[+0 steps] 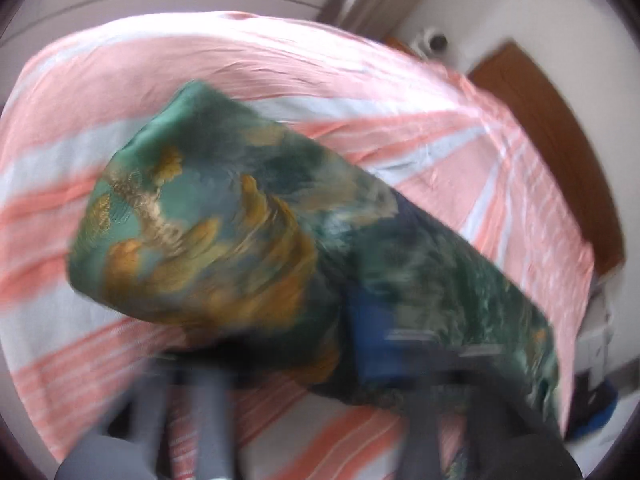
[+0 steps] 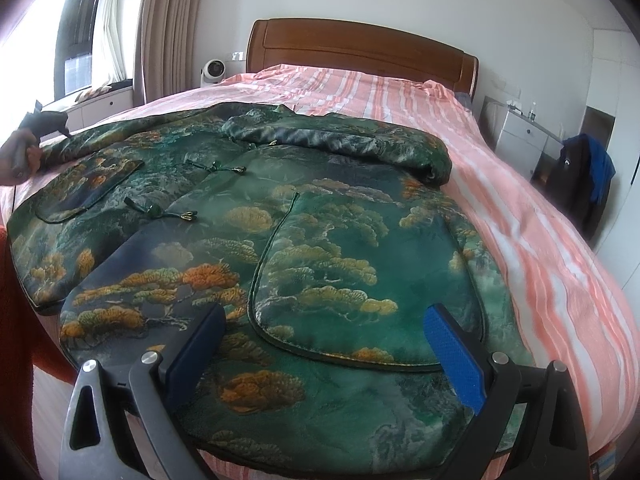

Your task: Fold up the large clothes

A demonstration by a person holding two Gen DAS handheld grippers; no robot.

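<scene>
A large green brocade jacket (image 2: 320,232) with gold pine patterns lies spread on the bed, front up, its right sleeve folded across the chest. My right gripper (image 2: 324,344) is open and empty, just above the jacket's lower hem. My left gripper (image 1: 360,344) is shut on the jacket's left sleeve (image 1: 224,232) and holds it lifted above the bed; the view is blurred. The left gripper also shows in the right wrist view (image 2: 44,128), at the far left beside the sleeve end.
The bed has a pink and white striped sheet (image 2: 540,208) and a wooden headboard (image 2: 360,48). A white nightstand (image 2: 524,136) and a dark bag (image 2: 580,176) stand at the right. A window and curtains (image 2: 160,28) are at the left.
</scene>
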